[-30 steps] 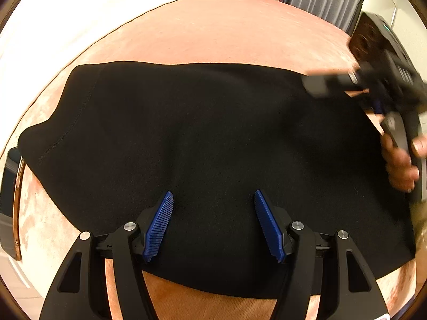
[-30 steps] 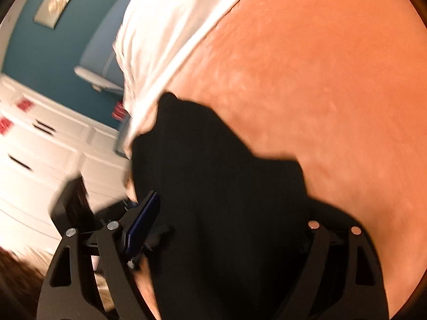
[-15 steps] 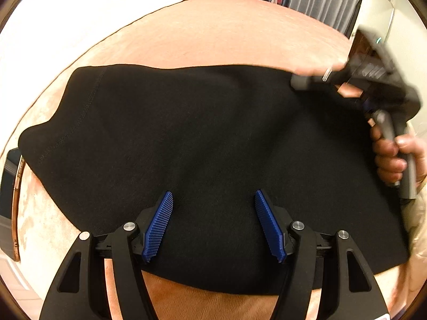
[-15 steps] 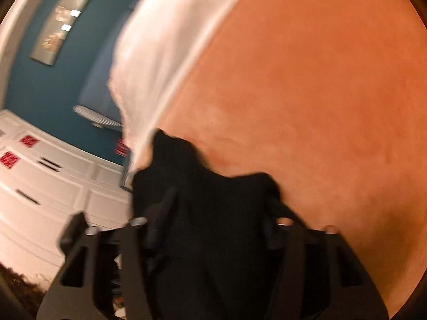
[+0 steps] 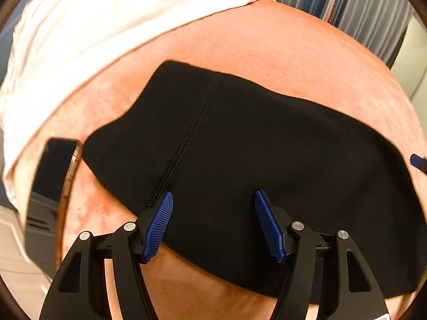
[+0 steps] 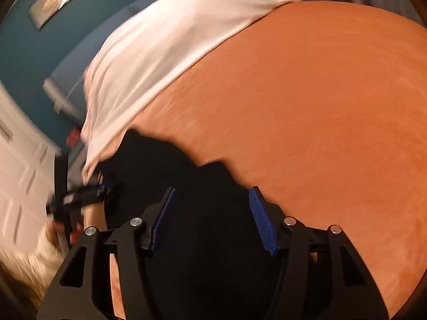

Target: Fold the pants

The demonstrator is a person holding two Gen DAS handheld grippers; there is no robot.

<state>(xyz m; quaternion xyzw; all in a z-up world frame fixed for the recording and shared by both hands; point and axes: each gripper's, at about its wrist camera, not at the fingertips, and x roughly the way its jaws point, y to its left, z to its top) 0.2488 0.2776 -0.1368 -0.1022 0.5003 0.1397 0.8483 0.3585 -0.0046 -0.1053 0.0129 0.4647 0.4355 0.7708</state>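
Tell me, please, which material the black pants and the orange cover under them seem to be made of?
Black pants: likely a soft, matte knit, perhaps fleece; fuzzy edges, no sheen, one raised stitched seam. Orange cover: probably velvet or plush; its short nap shows lighter and darker brushed patches.

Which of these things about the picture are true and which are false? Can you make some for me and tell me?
1. The black fabric pants lie on an orange velvety bedspread. True.
2. The left gripper is squeezed shut on the pants. False: its blue ridged pads stand wide apart, open over the cloth.
3. A dark shiny flat phone lies to the left of the pants. True.
4. The white bed sheet covers the pants. False: it lies beyond them, farther up the bed.
5. The right gripper is open. True.
6. A line of stitching runs across the pants. True.
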